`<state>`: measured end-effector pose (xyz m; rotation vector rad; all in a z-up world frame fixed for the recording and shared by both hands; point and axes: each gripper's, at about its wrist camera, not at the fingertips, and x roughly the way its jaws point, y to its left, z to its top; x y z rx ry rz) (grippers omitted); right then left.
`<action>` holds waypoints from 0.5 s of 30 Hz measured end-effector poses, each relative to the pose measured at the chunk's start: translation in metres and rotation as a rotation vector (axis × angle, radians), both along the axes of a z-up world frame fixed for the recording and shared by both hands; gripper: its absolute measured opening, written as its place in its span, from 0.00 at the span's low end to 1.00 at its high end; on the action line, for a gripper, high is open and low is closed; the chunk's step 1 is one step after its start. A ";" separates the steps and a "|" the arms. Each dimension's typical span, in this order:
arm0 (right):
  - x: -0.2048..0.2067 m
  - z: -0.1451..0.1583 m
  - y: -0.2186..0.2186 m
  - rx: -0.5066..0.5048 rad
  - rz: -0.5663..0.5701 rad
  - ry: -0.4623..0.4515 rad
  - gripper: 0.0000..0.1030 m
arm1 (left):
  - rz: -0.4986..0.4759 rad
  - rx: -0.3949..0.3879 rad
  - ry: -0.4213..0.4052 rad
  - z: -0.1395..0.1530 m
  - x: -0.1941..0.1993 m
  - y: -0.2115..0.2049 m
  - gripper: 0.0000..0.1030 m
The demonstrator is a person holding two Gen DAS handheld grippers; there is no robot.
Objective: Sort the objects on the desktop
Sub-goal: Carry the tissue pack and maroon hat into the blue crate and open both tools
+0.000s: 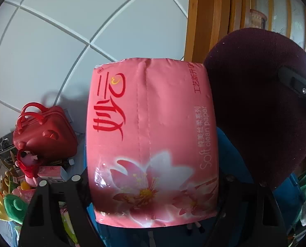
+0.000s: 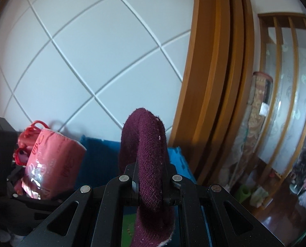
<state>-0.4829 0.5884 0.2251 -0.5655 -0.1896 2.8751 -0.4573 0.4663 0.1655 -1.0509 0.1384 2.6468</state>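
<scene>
On the left we hold the left gripper (image 1: pixel 153 187) with its jaws spread wide and clamped on a pink tissue pack (image 1: pixel 153 140), which fills the gap between the fingers and stands up ahead of them, flower print nearest the camera. Far left of the pack, beyond the left finger (image 1: pixel 56 212), lie a red toy case (image 1: pixel 43 133) with looped handles, a small doll (image 1: pixel 29 162) in front of it, a pink box (image 1: pixel 52 171) and green and yellow plush toys (image 1: pixel 12 203) nearest us. Under the pack we see a blue mat (image 1: pixel 231 164). To the right of the pack, close beside it, hangs a dark maroon knit cloth (image 1: pixel 262 103), with part of the other tool showing black against it.

On the right we hold the right gripper (image 2: pixel 150 182) with its jaws drawn together on that same cloth (image 2: pixel 146 154), which rises in a fold above the fingertips and trails down below them toward the camera. Left of this gripper, a little ahead, the pack (image 2: pixel 54 164) sits in the other tool, with the case (image 2: pixel 27 135) just behind it. The mat (image 2: pixel 99 154) lies ahead of the fingers, a white panelled wall (image 2: pixel 91 51) rises beyond it, and a wooden door frame (image 2: pixel 214 82) stands to the right.
</scene>
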 end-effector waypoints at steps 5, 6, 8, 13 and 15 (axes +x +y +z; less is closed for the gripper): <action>-0.053 -0.032 0.030 -0.083 0.025 -0.079 0.10 | 0.033 -0.105 -0.081 -0.031 -0.043 0.032 0.81; -0.064 -0.039 0.034 -0.106 0.033 -0.094 0.10 | 0.041 -0.116 -0.090 -0.038 -0.049 0.036 0.81; -0.084 -0.052 0.043 -0.156 0.048 -0.125 0.10 | 0.041 -0.126 -0.123 -0.047 -0.058 0.041 0.81; -0.114 -0.076 0.048 -0.179 0.042 -0.191 0.13 | 0.045 -0.179 -0.160 -0.066 -0.073 0.051 0.82; -0.118 -0.076 0.050 -0.172 0.024 -0.189 0.28 | 0.047 -0.186 -0.167 -0.067 -0.075 0.052 0.82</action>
